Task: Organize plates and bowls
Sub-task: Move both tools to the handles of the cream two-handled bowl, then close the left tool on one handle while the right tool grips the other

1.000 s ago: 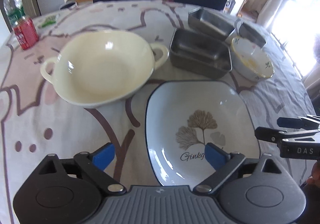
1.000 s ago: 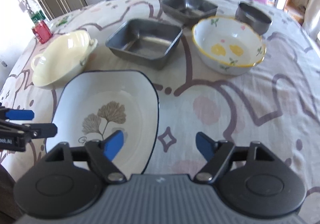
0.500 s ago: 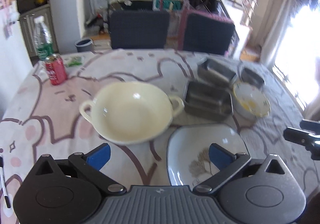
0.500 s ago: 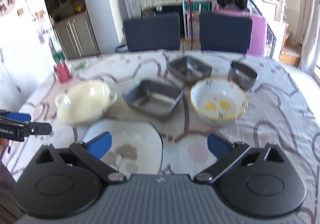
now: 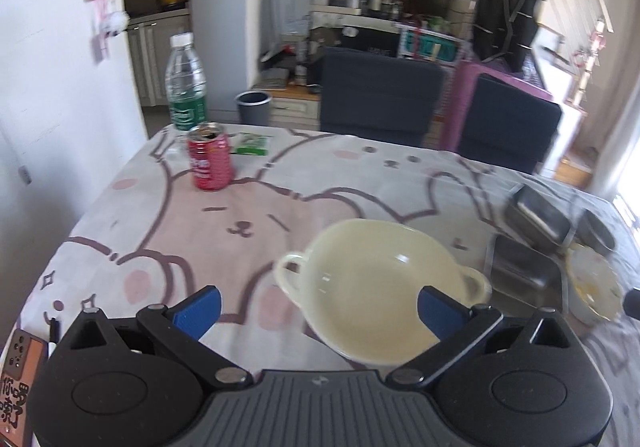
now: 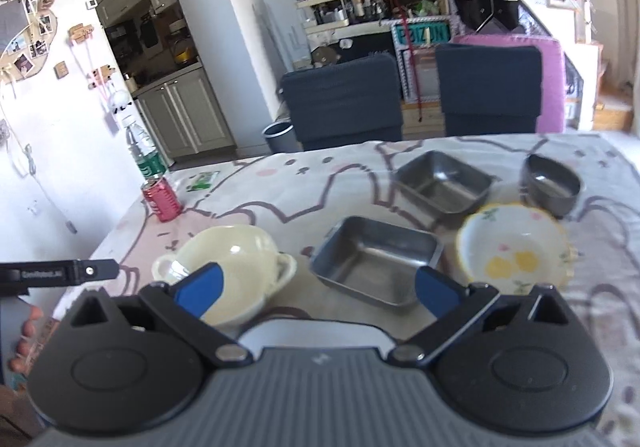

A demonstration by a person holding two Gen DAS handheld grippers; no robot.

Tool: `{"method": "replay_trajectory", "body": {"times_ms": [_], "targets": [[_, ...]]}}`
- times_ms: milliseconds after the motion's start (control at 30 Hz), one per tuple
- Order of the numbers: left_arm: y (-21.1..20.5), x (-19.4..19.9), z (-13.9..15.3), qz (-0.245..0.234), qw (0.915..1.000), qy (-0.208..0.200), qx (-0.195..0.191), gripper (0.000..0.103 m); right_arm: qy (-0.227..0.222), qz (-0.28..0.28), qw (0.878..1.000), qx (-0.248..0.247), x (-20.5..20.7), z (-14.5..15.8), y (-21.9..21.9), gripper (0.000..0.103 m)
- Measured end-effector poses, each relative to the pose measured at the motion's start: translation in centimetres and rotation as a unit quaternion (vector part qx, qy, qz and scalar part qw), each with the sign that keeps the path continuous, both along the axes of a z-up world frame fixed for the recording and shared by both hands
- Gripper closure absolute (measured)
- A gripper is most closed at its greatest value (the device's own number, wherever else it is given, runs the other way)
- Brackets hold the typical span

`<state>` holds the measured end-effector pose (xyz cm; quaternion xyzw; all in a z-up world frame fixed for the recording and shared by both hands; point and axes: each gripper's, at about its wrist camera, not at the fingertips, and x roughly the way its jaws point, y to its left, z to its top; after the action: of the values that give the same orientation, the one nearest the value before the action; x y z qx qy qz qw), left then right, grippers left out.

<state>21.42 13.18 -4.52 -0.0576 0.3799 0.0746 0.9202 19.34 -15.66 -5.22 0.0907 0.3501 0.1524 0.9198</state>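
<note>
Dishes spread on a cartoon tablecloth, both grippers empty.

Left gripper and right gripper gape wide, holding nothing, above the cream bowl; beyond sit steel pans, a lemon-painted bowl, a red can, a green-labelled bottle, chairs and kitchen shelves; writing is unreadable.

1. The round two-handled ceramic bowl is plain pale cream.
2. The round white bowl has a yellow rim, yellow fruit and small green sprigs.
3. The two square metal pans are dull grey.
4. The counter cloth shows pink-and-white cartoon bunnies outlined in purple.
5. The soda can is red.
</note>
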Motion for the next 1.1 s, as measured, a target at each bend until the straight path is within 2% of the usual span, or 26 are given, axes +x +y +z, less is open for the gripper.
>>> {"method": "replay_trajectory", "body": {"times_ms": [200, 433, 567, 700, 767, 800, 833, 867, 900, 933, 1100], "targets": [[1.9, 2.4, -1.3, 0.015, 0.9998, 0.011, -0.001, 0.0, 0.037, -0.027, 0.999, 0.031, 2.8, -1.3, 2.0, 0.0], [3.3, 5.0, -3.6, 0.014, 0.9994, 0.028, -0.012, 0.0, 0.051, -0.009, 0.997, 0.06, 6.2, -3.7, 3.2, 0.0], [4.3, 6.2, -4.8, 0.014, 0.9984, 0.037, -0.039, 0.0, 0.066, -0.004, 0.993, 0.098, 7.9, -5.0, 4.1, 0.0], [5.1, 7.0, -5.4, 0.006, 0.9972, 0.038, -0.064, 0.0, 0.1, 0.01, 0.986, 0.136, 9.2, -6.3, 4.4, 0.0], [5.4, 7.5, -5.7, 0.001, 0.9958, 0.042, -0.081, 0.005, 0.115, 0.014, 0.982, 0.148, 9.7, -6.9, 4.6, 0.0], [5.6, 7.7, -5.9, -0.001, 0.995, 0.044, -0.09, 0.013, 0.125, 0.013, 0.981, 0.151, 10.0, -7.2, 4.7, 0.002], [5.8, 7.9, -6.1, -0.003, 0.9938, 0.049, -0.1, 0.022, 0.137, 0.012, 0.979, 0.152, 10.3, -7.5, 4.9, 0.009], [5.9, 8.1, -6.3, -0.003, 0.9929, 0.055, -0.106, 0.025, 0.149, 0.017, 0.976, 0.155, 10.6, -7.8, 5.0, 0.015], [5.9, 8.4, -6.5, -0.003, 0.9923, 0.06, -0.108, 0.031, 0.163, 0.022, 0.974, 0.154, 10.9, -8.1, 5.3, 0.027], [5.9, 8.6, -6.7, -0.004, 0.992, 0.065, -0.108, 0.037, 0.176, 0.023, 0.973, 0.148, 11.1, -8.5, 5.5, 0.033], [6.5, 9.5, -7.8, 0.002, 0.9894, 0.086, -0.117, 0.057, 0.199, 0.03, 0.973, 0.116, 11.6, -9.4, 6.6, 0.042]]}}
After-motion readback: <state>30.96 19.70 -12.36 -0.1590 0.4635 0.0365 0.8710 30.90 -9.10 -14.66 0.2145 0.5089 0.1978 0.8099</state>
